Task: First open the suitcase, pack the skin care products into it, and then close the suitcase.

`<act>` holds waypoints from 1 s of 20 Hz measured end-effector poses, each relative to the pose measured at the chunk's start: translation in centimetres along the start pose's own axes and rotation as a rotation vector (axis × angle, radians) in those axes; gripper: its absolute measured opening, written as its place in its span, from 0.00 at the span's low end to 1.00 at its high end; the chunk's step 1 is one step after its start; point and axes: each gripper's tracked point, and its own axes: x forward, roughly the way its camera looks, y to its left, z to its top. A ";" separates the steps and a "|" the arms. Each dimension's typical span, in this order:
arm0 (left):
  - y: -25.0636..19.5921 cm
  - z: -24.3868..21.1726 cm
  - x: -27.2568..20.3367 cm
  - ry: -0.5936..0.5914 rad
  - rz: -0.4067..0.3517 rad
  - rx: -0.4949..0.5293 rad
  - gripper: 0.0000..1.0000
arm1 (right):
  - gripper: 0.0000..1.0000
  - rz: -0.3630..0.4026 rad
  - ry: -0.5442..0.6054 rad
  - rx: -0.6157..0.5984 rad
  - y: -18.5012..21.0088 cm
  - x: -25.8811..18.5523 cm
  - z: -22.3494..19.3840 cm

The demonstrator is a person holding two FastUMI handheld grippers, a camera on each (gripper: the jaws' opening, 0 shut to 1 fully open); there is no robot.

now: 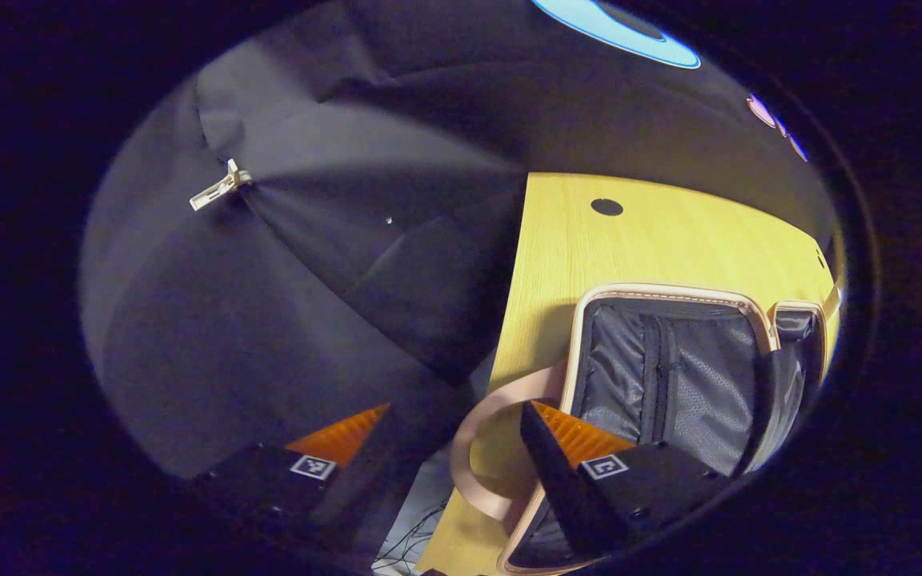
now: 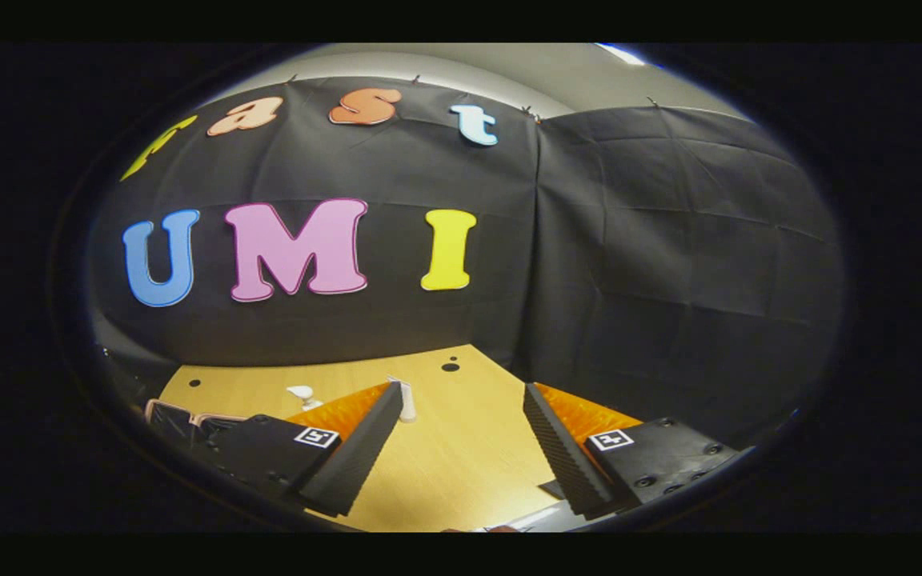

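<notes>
— So, the left gripper [image 1: 453, 448]?
— Tilted sideways, its ribbed orange-and-black fingers spread wide, holding nothing — one finger lies across the open pink-trimmed suitcase [image 1: 669, 368] with grey fabric lining, on the pale wooden table [image 1: 589, 248].
— And the right gripper [image 2: 461, 440]?
— Level, fingers apart too; two small white skin care bottles [image 2: 406, 400] stand upright beyond its fingers.

bystanders around the wooden table

a light wooden table [image 2: 461, 472] with small dark round holes [image 2: 450, 367] sits against black cloth walls [image 2: 669, 264]; in the left gripper view a pale plastic clip [image 1: 219, 188] pinches the creased cloth, and thin cables [image 1: 405, 544] lie on the floor beside the table's edge.
</notes>
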 end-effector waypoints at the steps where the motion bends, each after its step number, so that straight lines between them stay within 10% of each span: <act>1: -0.8 0.9 -1.0 -0.042 -0.016 -0.010 0.98 | 0.97 0.006 0.004 -0.008 0.1 0.3 -0.2; 7: -14.2 3.8 -11.1 -0.268 -0.312 0.058 0.98 | 0.97 0.117 -0.006 -0.071 2.8 3.5 -1.3; 13: -38.2 2.0 -22.1 -0.296 -0.645 0.093 0.98 | 0.97 0.337 0.070 -0.050 6.8 9.9 -4.9; 20: -56.9 2.2 -22.1 -0.233 -0.657 0.213 0.99 | 0.97 0.482 0.305 -0.050 8.9 21.0 -14.2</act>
